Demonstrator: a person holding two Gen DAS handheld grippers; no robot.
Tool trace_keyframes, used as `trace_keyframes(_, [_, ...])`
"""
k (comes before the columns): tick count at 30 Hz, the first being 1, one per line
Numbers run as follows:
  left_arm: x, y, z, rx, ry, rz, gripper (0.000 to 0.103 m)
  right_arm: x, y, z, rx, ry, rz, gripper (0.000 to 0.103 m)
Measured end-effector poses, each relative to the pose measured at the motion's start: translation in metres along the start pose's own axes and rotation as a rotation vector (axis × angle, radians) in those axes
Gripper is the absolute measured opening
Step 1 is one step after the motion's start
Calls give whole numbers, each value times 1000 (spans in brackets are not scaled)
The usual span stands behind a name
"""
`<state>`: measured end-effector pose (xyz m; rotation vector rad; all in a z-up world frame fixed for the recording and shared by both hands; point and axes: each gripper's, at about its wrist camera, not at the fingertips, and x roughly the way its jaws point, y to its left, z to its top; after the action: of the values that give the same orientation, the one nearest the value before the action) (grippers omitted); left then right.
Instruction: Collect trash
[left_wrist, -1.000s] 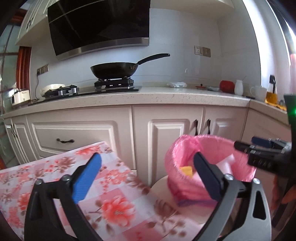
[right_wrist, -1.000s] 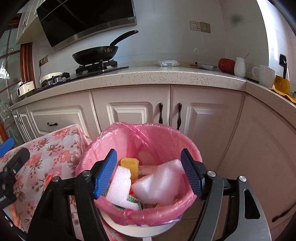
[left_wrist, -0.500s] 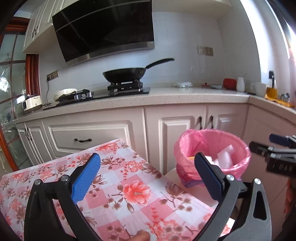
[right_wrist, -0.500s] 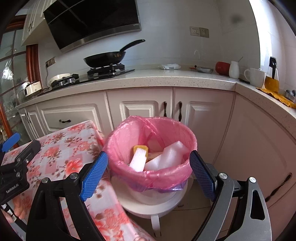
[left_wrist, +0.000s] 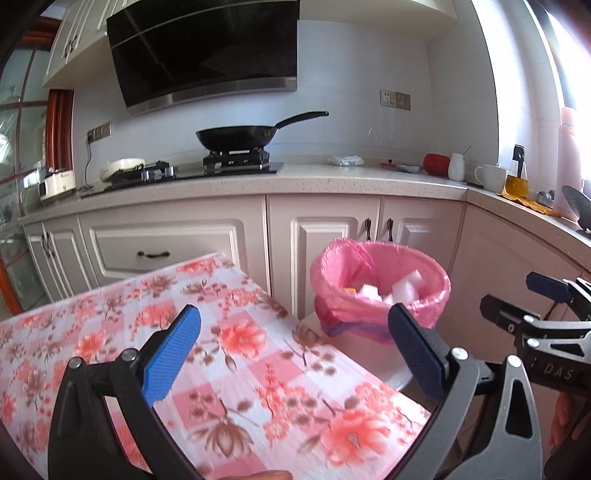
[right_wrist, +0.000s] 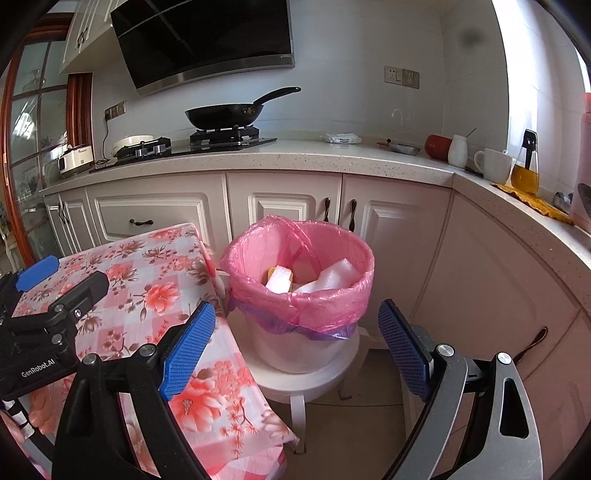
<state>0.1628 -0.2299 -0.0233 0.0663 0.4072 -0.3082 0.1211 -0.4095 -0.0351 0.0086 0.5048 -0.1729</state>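
Observation:
A white bin with a pink liner (right_wrist: 347, 295) stands on a white stool (right_wrist: 314, 384) beside the table; it also shows in the left wrist view (left_wrist: 436, 291). Inside lie white foam pieces (right_wrist: 338, 273) and a yellow sponge (right_wrist: 275, 270). My right gripper (right_wrist: 295, 354) is open and empty, held back from the bin and above the stool. My left gripper (left_wrist: 295, 354) is open and empty above the floral tablecloth (left_wrist: 240, 369). Each gripper shows at the edge of the other's view.
Cream kitchen cabinets (right_wrist: 288, 206) and a speckled counter (right_wrist: 295, 155) run behind the bin and along the right. A black wok (right_wrist: 225, 114) sits on the stove. Cups, a red pot and an oil bottle (right_wrist: 524, 173) stand on the counter at right.
Both grippers have pulled back and up from the bin, which now looks smaller and farther away. More of the tablecloth and the stool has come into view. Both stay open and empty.

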Motion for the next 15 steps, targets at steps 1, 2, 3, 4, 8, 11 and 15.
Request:
trace_keyframes(1, [-2, -1, -2, -8, 9, -4, 98, -3, 0, -1, -7, 0, 3, 85])
trace_keyframes(2, [-4, -1, -3, -15, 17, -9, 98, -6, 0, -2, -14, -2, 5, 85])
trace_keyframes(3, [-6, -2, -3, -22, 23, -11, 98, -8, 1, -3, -20, -3, 6, 85])
trace_keyframes(4, [-7, -3, -4, -25, 26, -7, 98, -10, 1, -3, -25, -5, 10, 85])
trace_keyframes(8, [-13, -6, -4, -20, 15, 22, 98, -12, 0, -3, -18, -13, 22, 85])
trace_keyframes(11, [-13, -6, -4, -21, 13, 30, 98, -10, -2, -1, -12, -14, 24, 85])
trace_keyframes(15, [-10, -4, -4, -29, 15, 40, 98, -8, 0, -1, -13, -12, 29, 85])
